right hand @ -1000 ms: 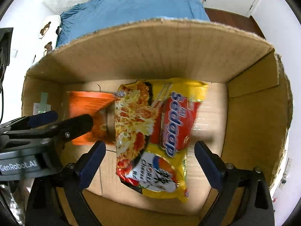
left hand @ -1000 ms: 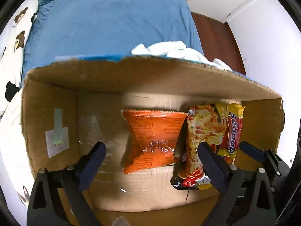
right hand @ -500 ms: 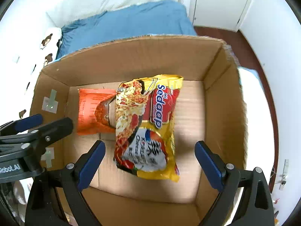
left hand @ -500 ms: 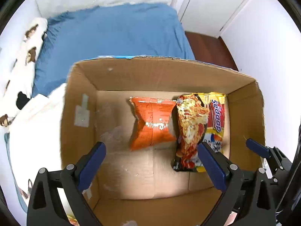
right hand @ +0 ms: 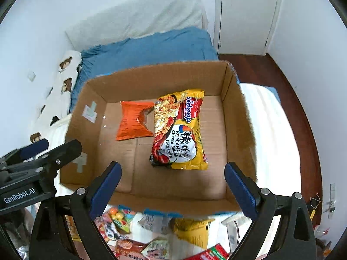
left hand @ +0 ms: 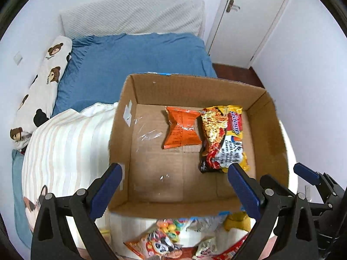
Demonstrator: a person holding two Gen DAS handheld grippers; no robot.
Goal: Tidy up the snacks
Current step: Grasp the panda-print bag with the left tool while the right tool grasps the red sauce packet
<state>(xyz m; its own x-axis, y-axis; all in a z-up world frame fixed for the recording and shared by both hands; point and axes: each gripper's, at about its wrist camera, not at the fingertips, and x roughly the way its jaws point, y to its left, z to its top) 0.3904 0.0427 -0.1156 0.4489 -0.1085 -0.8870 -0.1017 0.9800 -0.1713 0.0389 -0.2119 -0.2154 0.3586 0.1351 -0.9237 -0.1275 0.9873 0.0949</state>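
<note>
An open cardboard box [left hand: 121, 130] [right hand: 236, 112] sits on the bed. Inside lie an orange snack packet [left hand: 182, 127] [right hand: 132, 123] and a yellow Sedaap noodle packet [left hand: 223, 138] [right hand: 180, 130], side by side. My left gripper [left hand: 175, 186] is open and empty, above the box's near edge. My right gripper [right hand: 173, 184] is open and empty, also above the near edge, to the right of the left one. More snack packets [left hand: 164, 240] [right hand: 121, 223] lie in front of the box, below both grippers.
The bed has a blue sheet [left hand: 134, 56], a bear-print pillow [left hand: 41, 86] at the left and a striped blanket [left hand: 65, 147]. A white door [right hand: 245, 15] and dark wood floor [right hand: 290, 99] are at the right.
Both grippers have pulled back and risen away from the box, so the whole box and the loose snacks in front of it now show. The two packets stay inside.
</note>
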